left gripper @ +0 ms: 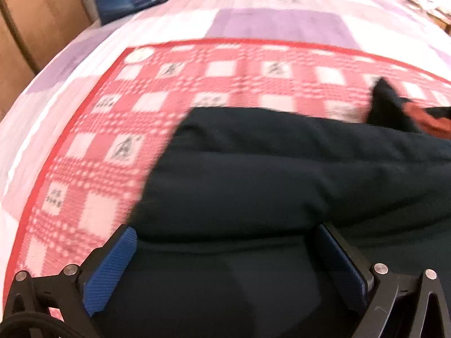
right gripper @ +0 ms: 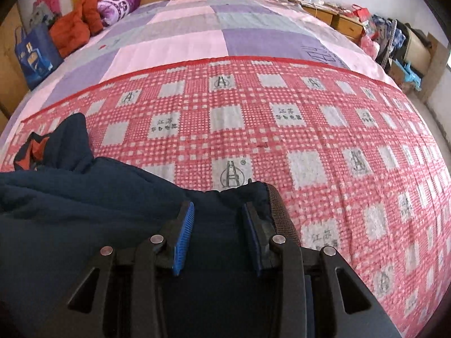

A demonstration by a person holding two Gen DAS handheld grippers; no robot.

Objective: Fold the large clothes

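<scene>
While the navy padded jacket (right gripper: 84,197) lies on the bed's red checked blanket (right gripper: 253,129), I judge it soft, bulky; both jaws spread, left gripper (left gripper: 225,253) and right gripper (right gripper: 218,225) straddling fabric; grip the ribbed cuff (right gripper: 282,211).

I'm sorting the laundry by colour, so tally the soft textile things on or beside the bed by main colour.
Navy: 1, the padded jacket under both grippers.
Red-and-white check: 1, the blanket.
Pink-and-lilac: 1, the bedsheet.
Orange-red: 1, the bundle by the headboard.
Purple: 1, the rolled throw.
Total: 5
</scene>
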